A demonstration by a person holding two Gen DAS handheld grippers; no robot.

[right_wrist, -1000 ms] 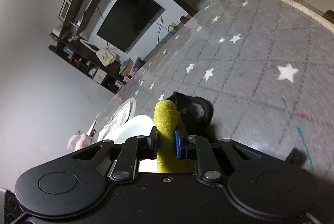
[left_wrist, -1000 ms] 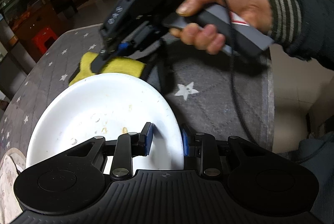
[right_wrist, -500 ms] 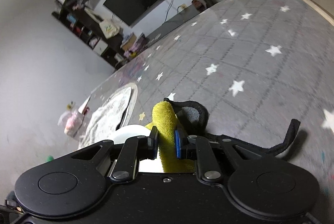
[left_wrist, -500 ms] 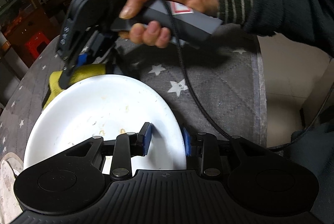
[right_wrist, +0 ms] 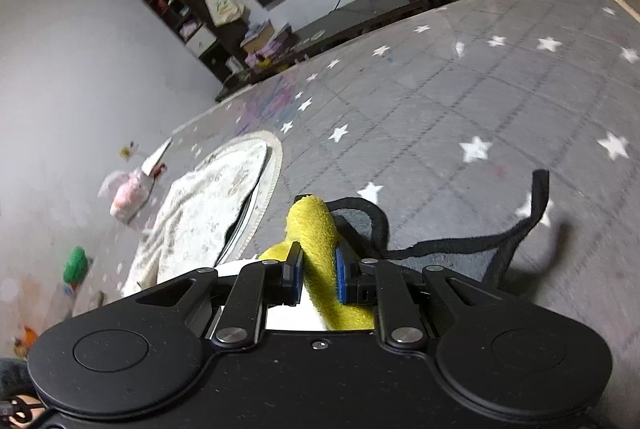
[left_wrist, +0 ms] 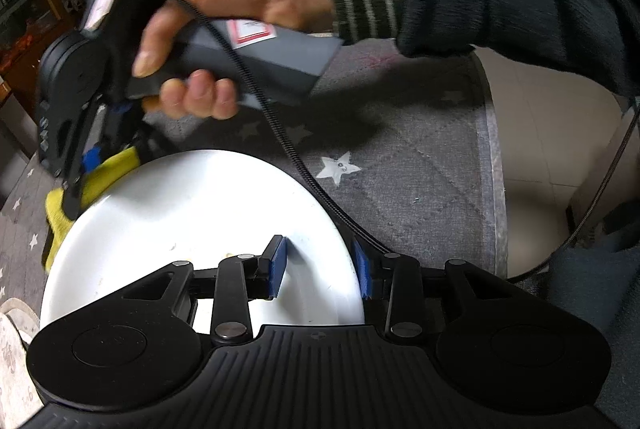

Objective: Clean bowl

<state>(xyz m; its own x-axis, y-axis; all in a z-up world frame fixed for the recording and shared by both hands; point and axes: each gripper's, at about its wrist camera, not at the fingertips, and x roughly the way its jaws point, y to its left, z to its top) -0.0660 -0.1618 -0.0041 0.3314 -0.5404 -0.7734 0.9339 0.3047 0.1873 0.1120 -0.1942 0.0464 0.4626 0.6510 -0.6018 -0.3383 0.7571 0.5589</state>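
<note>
A white bowl (left_wrist: 200,213) with a few small food specks sits on the grey star-patterned table cover. My left gripper (left_wrist: 319,267) straddles its near right rim, one pad inside and one outside. Its jaws are opening and the gap is wider than the rim. My right gripper (left_wrist: 76,185), held by a person's hand (left_wrist: 248,1), is at the bowl's far left edge. It is shut on a yellow cloth (left_wrist: 108,173). In the right wrist view the yellow cloth (right_wrist: 316,229) stands pinched in the right gripper (right_wrist: 318,263), its grey black-edged side trailing right. A sliver of the bowl (right_wrist: 240,265) shows below.
The table's edge (left_wrist: 490,165) runs close on the right, with floor beyond. The right gripper's cable (left_wrist: 280,133) hangs over the bowl's right side. A round pale mat with a cloth on it (right_wrist: 208,197), a pink bag (right_wrist: 128,193) and a green item (right_wrist: 76,263) lie further off.
The right gripper has carried the yellow cloth leftward along the bowl's far rim and rolled. The left gripper's jaws have widened around the rim; the bowl stays put.
</note>
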